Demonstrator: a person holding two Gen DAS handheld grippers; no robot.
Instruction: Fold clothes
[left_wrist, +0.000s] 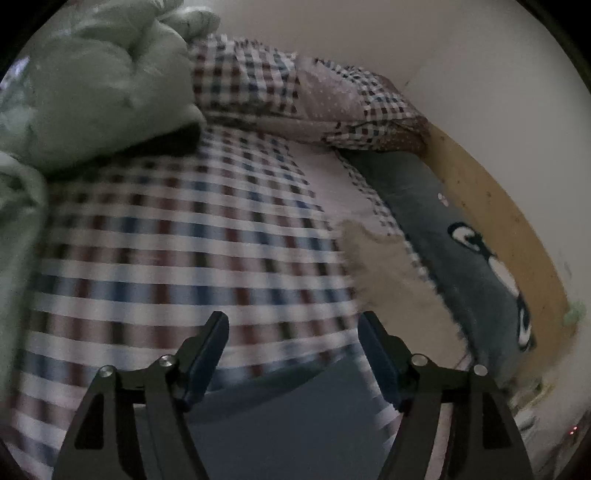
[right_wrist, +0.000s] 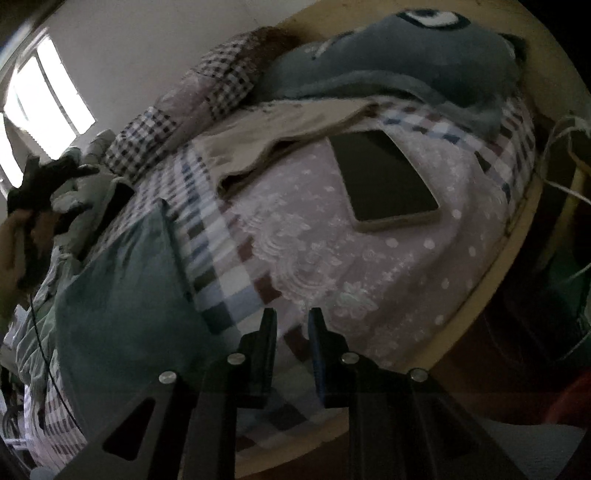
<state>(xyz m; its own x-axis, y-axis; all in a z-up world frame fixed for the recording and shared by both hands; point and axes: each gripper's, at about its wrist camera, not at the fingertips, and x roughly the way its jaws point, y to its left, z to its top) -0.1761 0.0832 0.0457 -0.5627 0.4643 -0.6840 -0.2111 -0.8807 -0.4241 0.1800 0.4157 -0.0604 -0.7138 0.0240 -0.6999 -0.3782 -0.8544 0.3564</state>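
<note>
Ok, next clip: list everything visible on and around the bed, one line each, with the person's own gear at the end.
Bedsheet: one, checked white, blue and dark red, covering the bed.
Quilt: one, pale green, bunched at the far left.
Pillow: one, checked with a dotted pink panel, against the wall.
Plush toy: one, grey-blue, along the wooden bed edge.
Beige cloth: one, rumpled, beside the plush toy.
Tablet: one, dark screen, flat on the pink lace patch.
Teal garment: one, lying flat on the sheet.
Window: one, bright, far left.
Left tongs: black, open, empty.
Right tongs: black, narrow gap, empty.
</note>
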